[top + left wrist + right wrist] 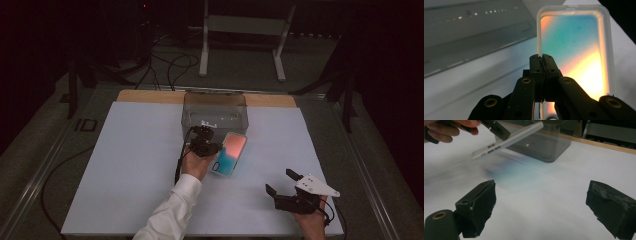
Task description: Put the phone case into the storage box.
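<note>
Phone case (229, 154): clear-rimmed, orange fading to teal, lifted off the white surface (130, 170) and tilted, just in front of the grey box.
Hold on the case: the left tongs (207, 148) are clenched on its long edge; in the left gripper view the jaws meet tight on the clear rim (539, 37).
Left hand (196, 162): white sleeve, coming up from below the case.
Grey box (215, 114): see-through, at the far middle of the surface.
Right tongs (280, 182): released, jaws wide apart, low over the near right of the surface, well apart from the case.
</note>
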Tool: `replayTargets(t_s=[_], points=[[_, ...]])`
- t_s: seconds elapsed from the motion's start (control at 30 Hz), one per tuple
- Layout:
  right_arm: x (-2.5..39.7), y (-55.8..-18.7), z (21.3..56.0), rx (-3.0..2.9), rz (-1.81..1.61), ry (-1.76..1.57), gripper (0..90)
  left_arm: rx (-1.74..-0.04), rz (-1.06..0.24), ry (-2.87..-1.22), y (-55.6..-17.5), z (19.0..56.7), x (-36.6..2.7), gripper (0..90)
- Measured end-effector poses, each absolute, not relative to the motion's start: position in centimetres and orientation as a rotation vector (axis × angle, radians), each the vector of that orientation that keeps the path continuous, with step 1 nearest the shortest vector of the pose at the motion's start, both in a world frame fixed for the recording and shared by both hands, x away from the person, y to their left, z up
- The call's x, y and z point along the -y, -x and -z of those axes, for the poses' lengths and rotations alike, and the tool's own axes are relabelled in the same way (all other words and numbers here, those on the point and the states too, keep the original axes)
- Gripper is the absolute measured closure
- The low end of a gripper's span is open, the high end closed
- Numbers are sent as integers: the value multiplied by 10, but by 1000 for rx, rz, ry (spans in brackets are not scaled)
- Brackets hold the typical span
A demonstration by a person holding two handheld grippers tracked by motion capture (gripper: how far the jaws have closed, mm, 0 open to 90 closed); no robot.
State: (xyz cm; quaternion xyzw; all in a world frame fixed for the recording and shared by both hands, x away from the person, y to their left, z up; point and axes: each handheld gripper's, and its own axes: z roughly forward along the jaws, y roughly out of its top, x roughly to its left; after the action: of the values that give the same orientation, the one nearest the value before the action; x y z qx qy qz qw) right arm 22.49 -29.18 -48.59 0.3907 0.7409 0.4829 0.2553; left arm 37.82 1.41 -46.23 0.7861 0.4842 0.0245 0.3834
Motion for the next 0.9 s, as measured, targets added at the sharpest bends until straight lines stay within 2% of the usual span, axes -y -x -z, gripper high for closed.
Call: replayTargets(t_s=[0.9], points=[[287,-226,487,-2026,-1311,-1060,93,-1277,-137,-1824,-363,448,-75,889]])
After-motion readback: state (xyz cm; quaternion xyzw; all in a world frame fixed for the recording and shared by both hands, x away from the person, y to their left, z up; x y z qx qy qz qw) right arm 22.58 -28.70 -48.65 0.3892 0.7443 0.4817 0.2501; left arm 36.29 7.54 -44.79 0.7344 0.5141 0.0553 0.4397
